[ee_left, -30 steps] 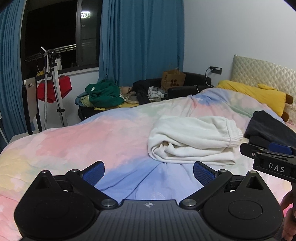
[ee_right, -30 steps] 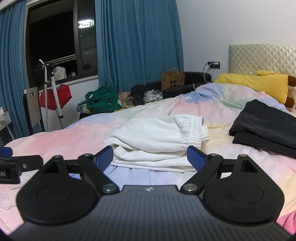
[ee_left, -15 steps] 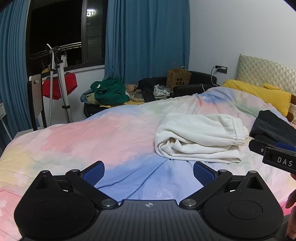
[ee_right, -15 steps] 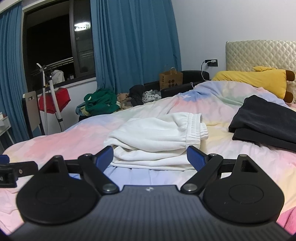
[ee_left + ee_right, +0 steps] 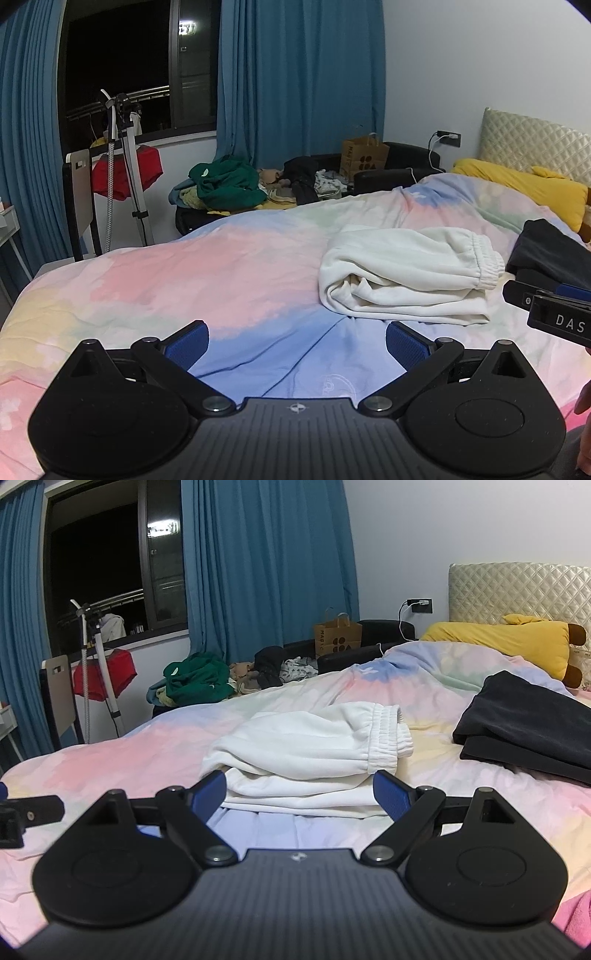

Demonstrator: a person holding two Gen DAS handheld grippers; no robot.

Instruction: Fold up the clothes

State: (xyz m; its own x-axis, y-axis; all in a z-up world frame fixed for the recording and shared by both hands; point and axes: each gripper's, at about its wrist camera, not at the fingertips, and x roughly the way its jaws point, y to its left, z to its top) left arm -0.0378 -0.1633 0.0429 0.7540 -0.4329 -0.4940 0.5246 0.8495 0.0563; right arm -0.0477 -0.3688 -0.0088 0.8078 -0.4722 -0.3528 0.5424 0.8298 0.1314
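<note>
Both hand-held grippers hang low over the near edge of the bed (image 5: 155, 280), jaws spread wide and holding nothing. That fits a pause between garments rather than a fold in progress. The left hand-held gripper (image 5: 295, 341) sits over bare pastel duvet, with the white sweatpants (image 5: 406, 273) ahead and to its right. The right hand-held gripper (image 5: 299, 794) points straight at the same white sweatpants (image 5: 310, 753), whose near folded edge lies just beyond its blue pads (image 5: 391, 794)

The sweatpants lie on the duvet as a compact stack of layers, the elastic waistband turned toward the headboard side, so this piece looks already folded. Just beyond it to the right rests a folded black garment (image 5: 528, 731), apart from the white one. The two appear set side by side as a finished row, leaving the near part of the bed free as working room

Farther back, past the far edge of the bed, a heap of loose clothes (image 5: 195, 681) with a green top uppermost lies on a dark sofa (image 5: 391, 173), likely the supply still to be folded. A yellow plush pillow (image 5: 506, 642) lies against the quilted headboard, well clear of the folding area
</note>
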